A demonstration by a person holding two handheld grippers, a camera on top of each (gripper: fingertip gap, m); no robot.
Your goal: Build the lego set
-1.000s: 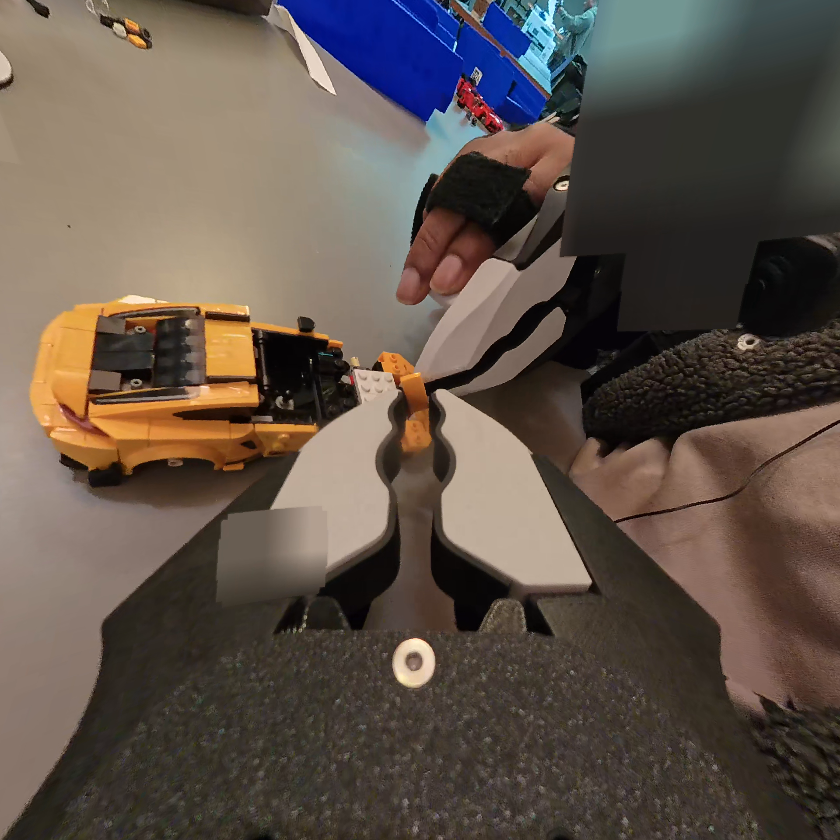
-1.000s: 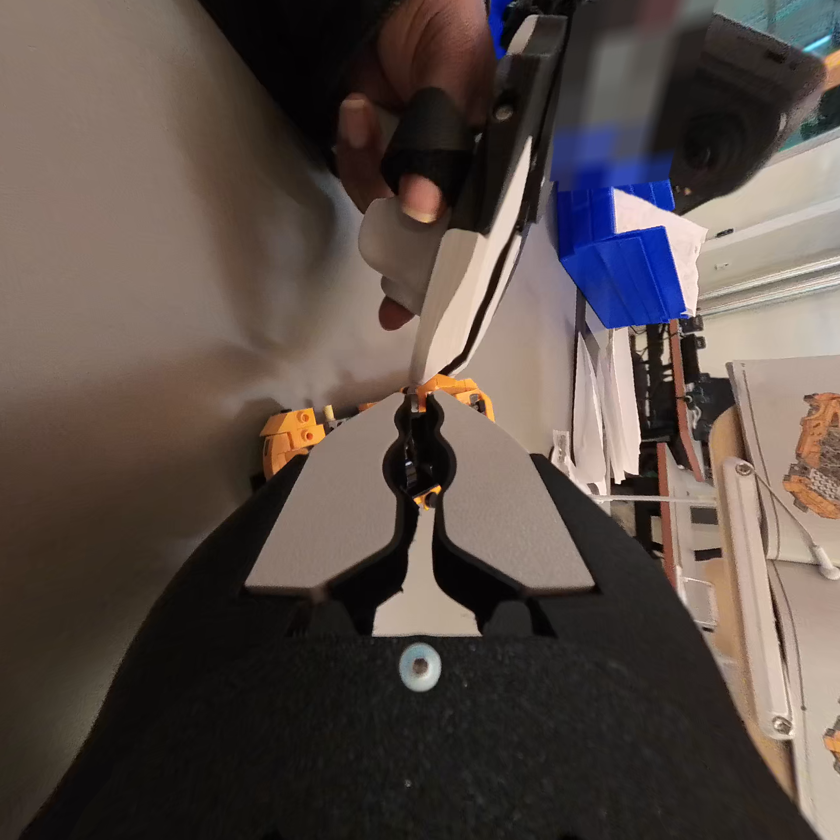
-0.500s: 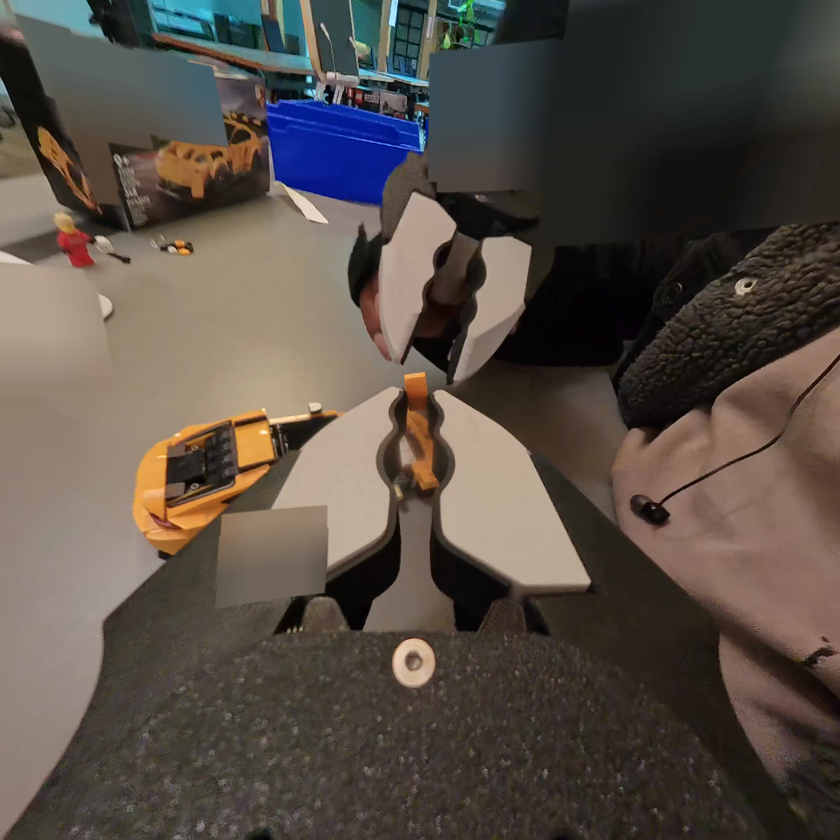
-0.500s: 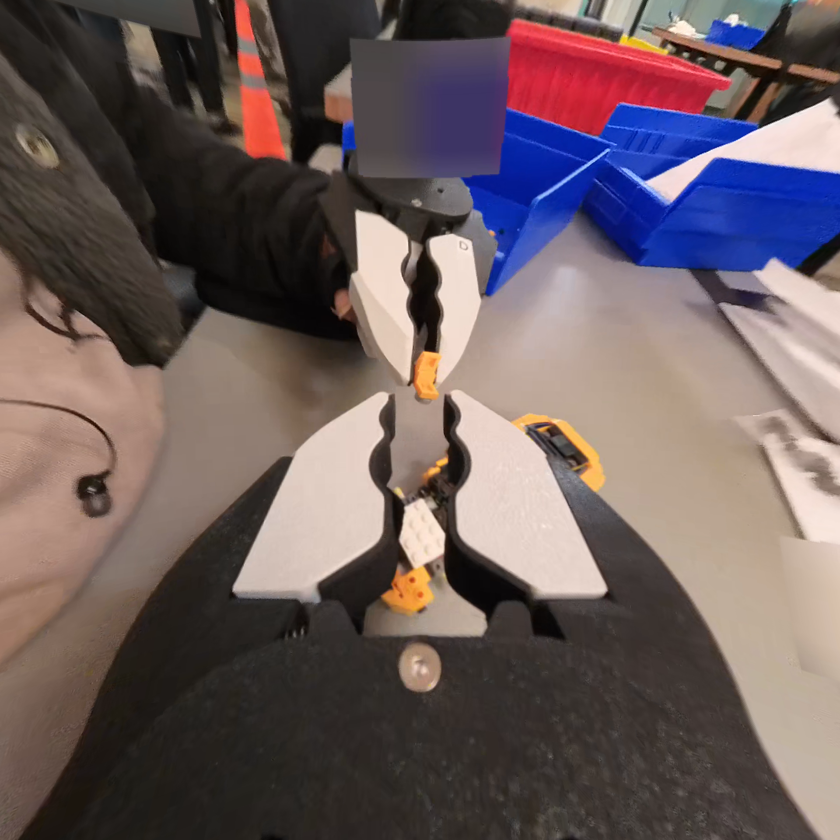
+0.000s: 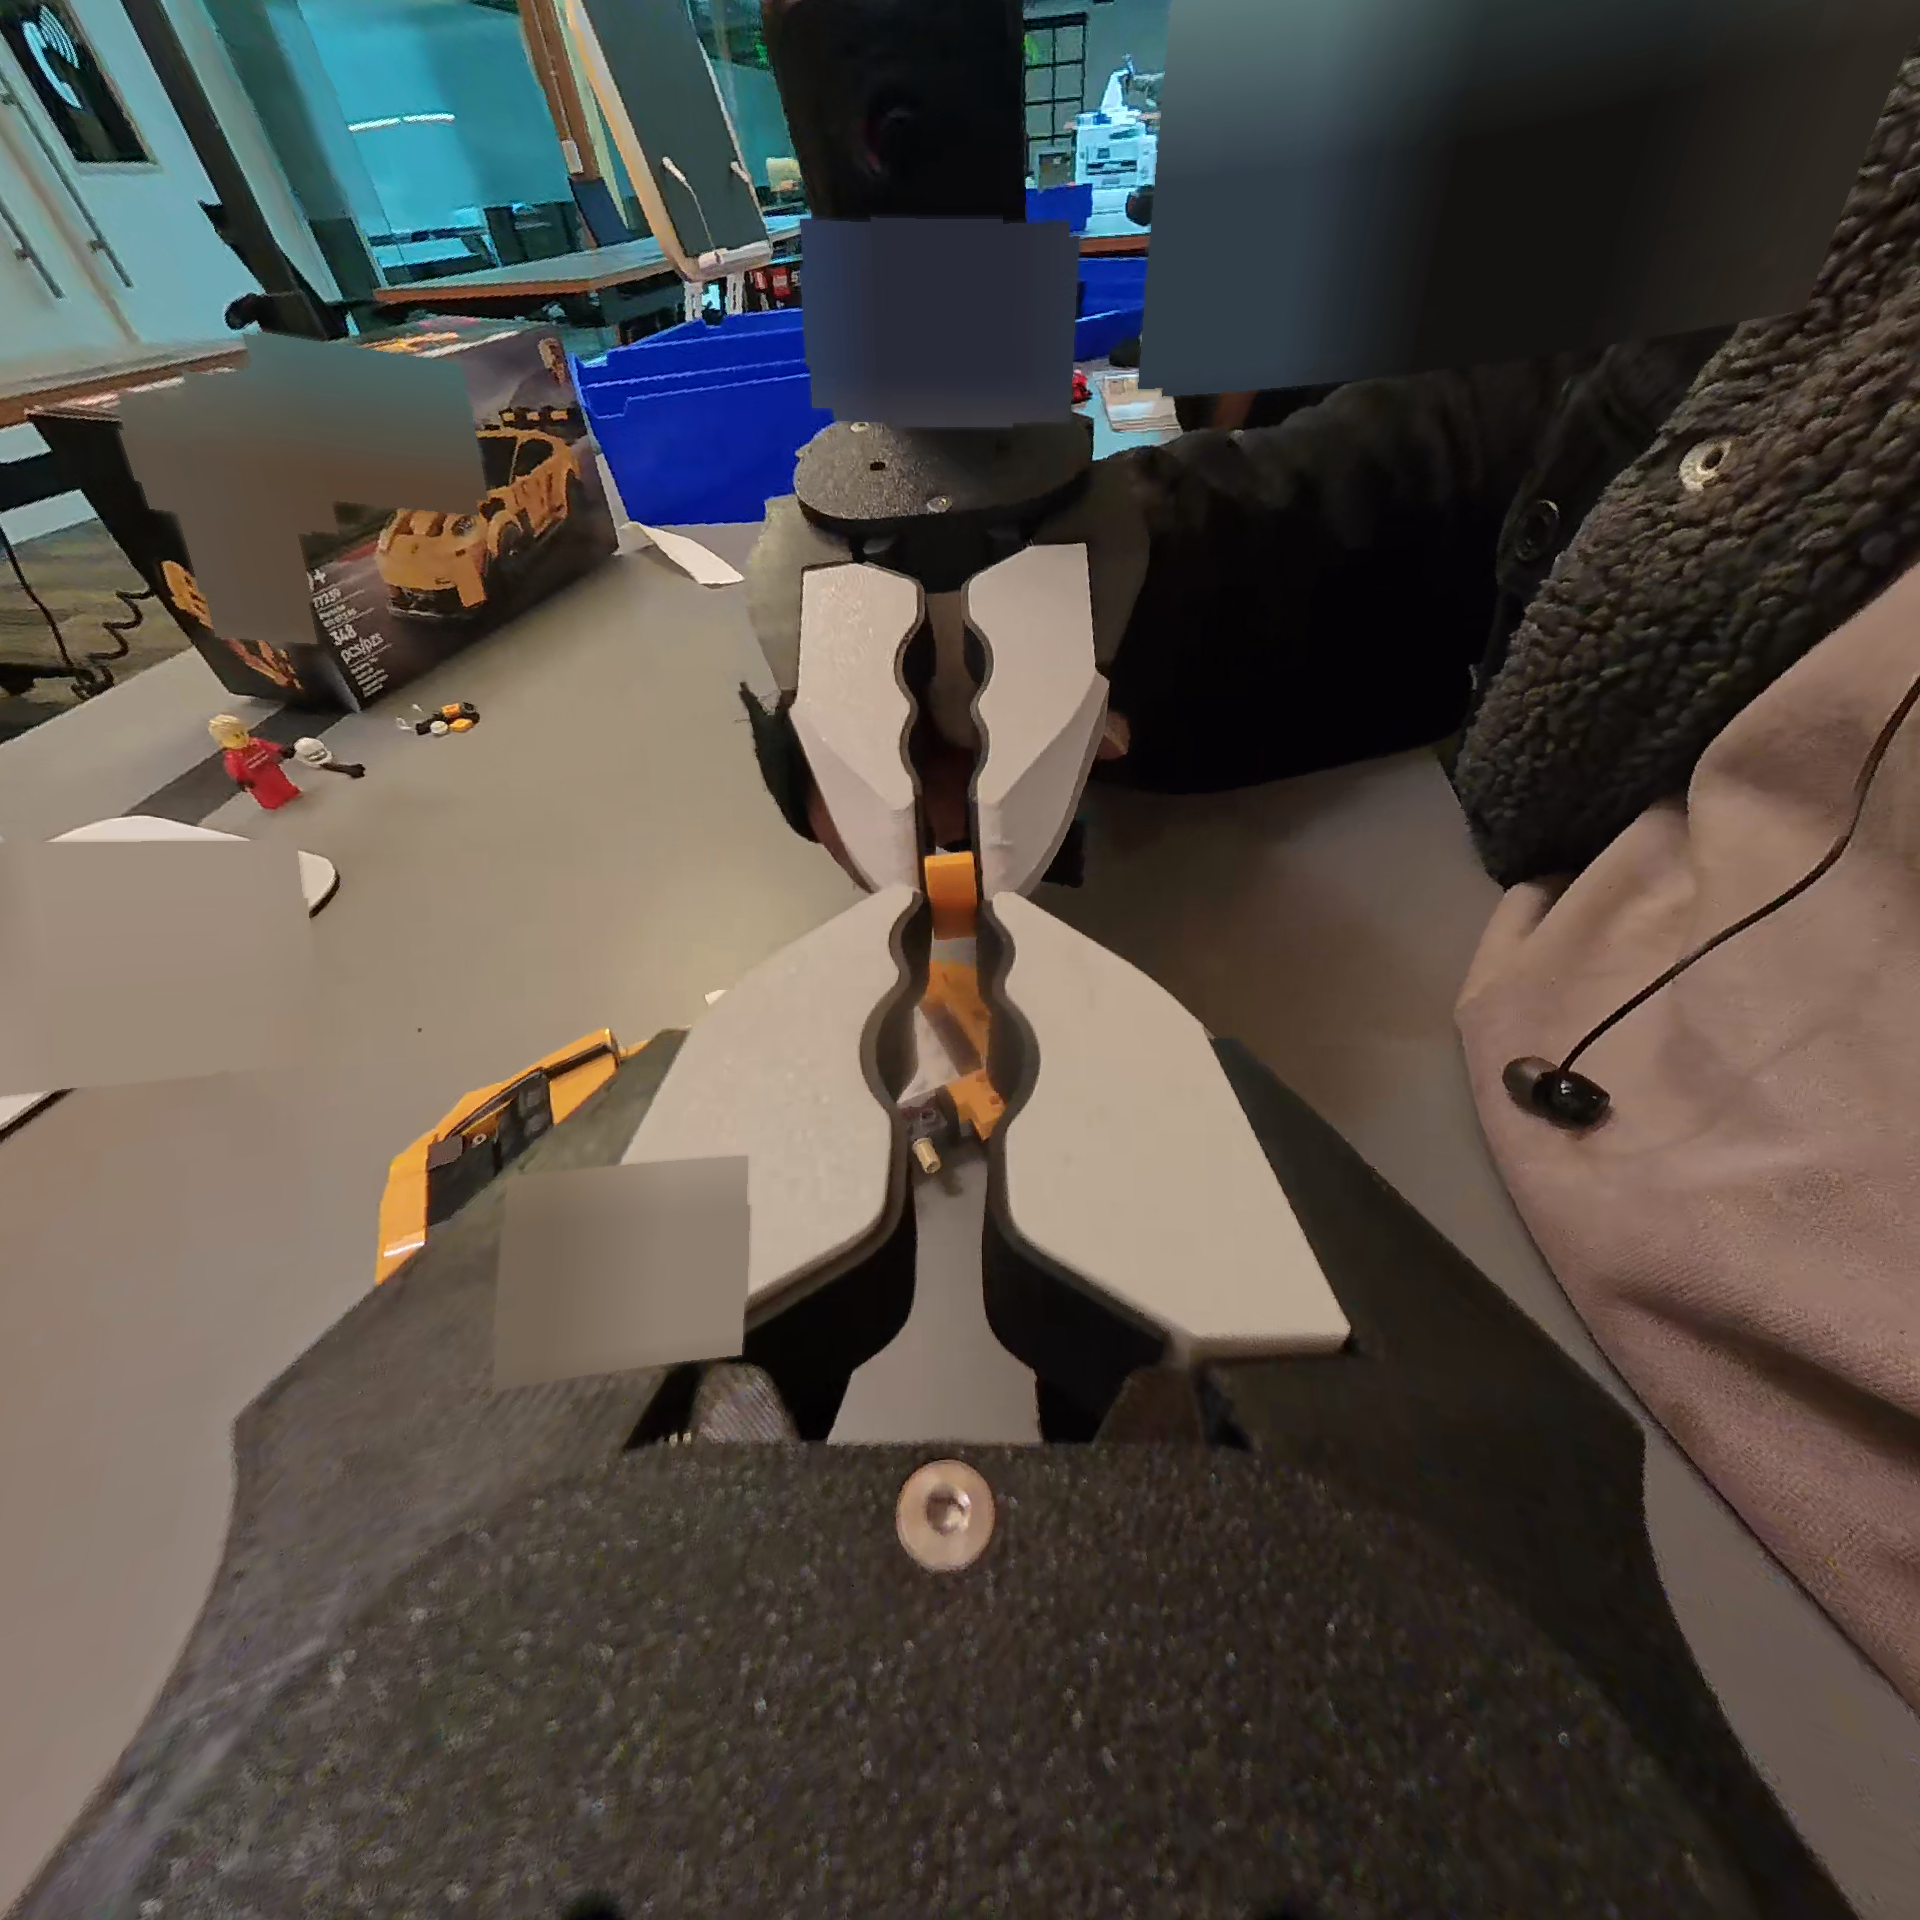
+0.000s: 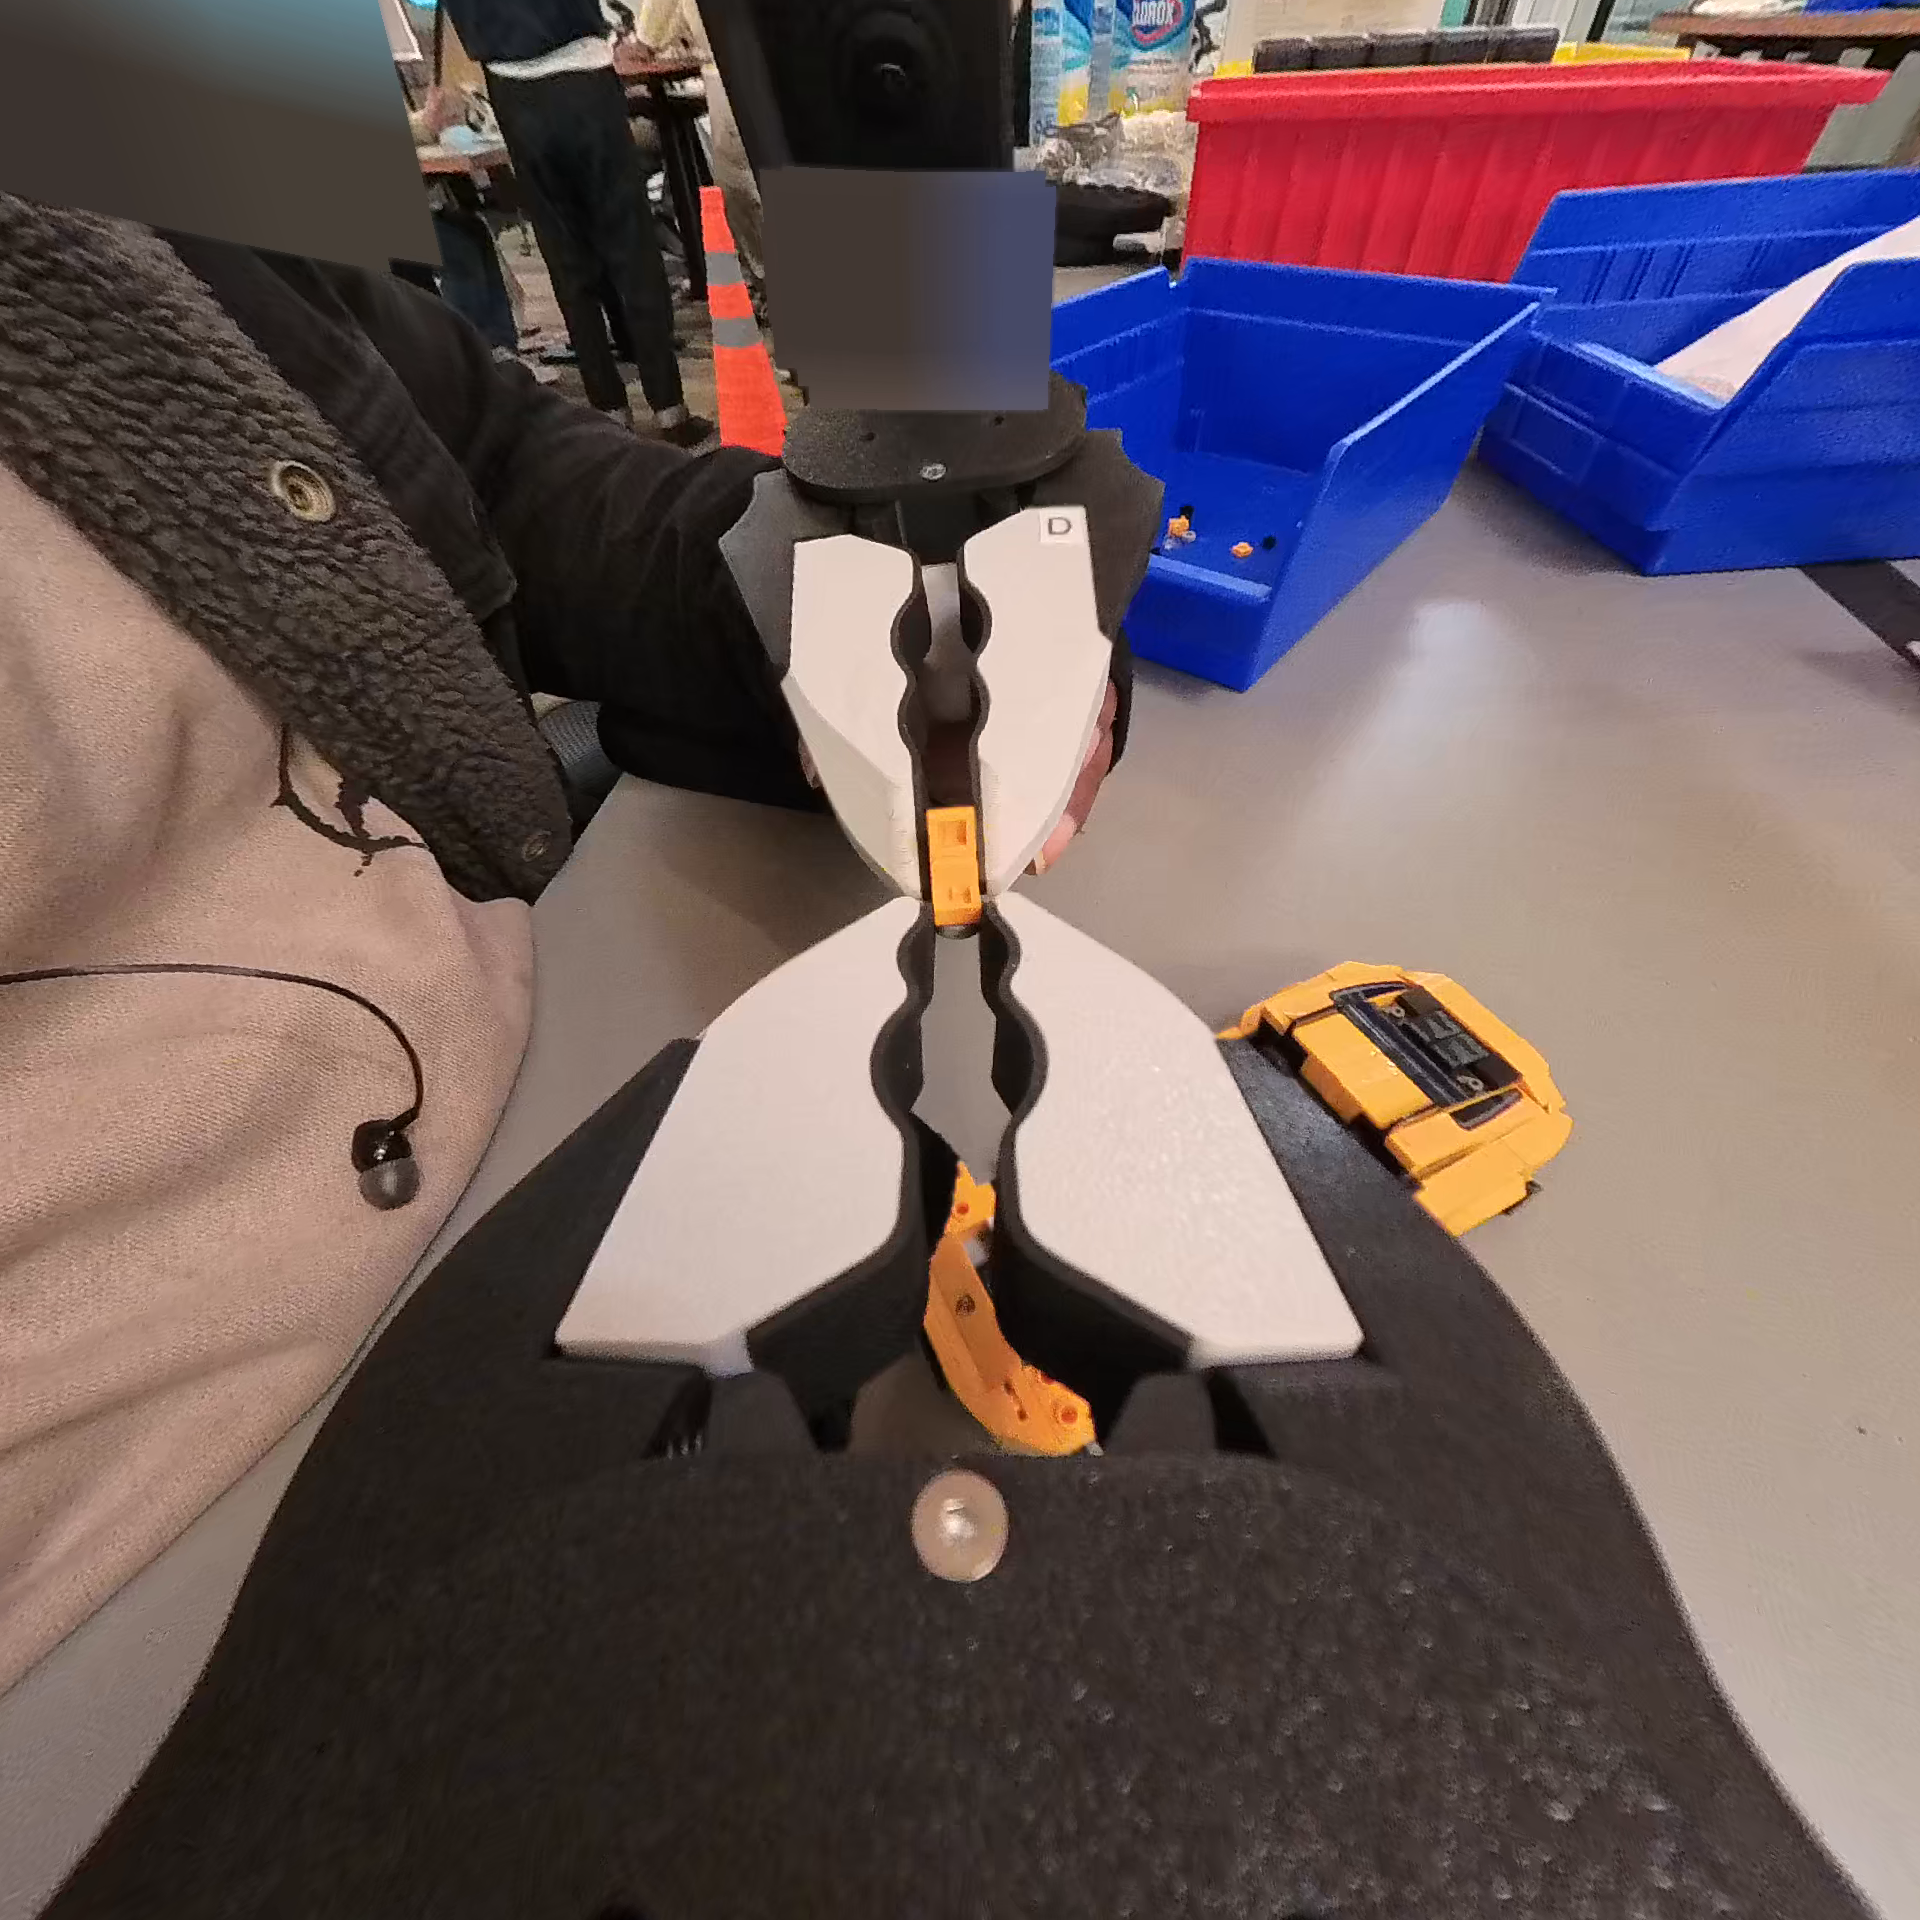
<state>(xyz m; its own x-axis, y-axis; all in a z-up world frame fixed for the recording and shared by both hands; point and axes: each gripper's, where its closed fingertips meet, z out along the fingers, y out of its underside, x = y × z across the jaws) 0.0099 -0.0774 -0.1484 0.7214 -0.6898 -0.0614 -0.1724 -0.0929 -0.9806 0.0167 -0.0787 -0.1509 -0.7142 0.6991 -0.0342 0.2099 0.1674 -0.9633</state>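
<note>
orange lego piece (image 6: 953, 868) pinched between left gripper (image 5: 948, 920) and right gripper (image 6: 951, 920).

Tongs (image 5: 948, 914) tip-to-tip above table (image 5: 582, 831); car (image 6: 1403, 1091) beside.

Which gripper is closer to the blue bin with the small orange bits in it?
Left. The left gripper sits just beside the blue bin; the right gripper meets it tip to tip, farther away.

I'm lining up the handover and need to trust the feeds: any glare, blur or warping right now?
Left wrist view: sharp at the orange piece, strong wide-angle bending at the edges. Right wrist view: also sharp, soft glare on the grey table, blue bins bowed.
</note>
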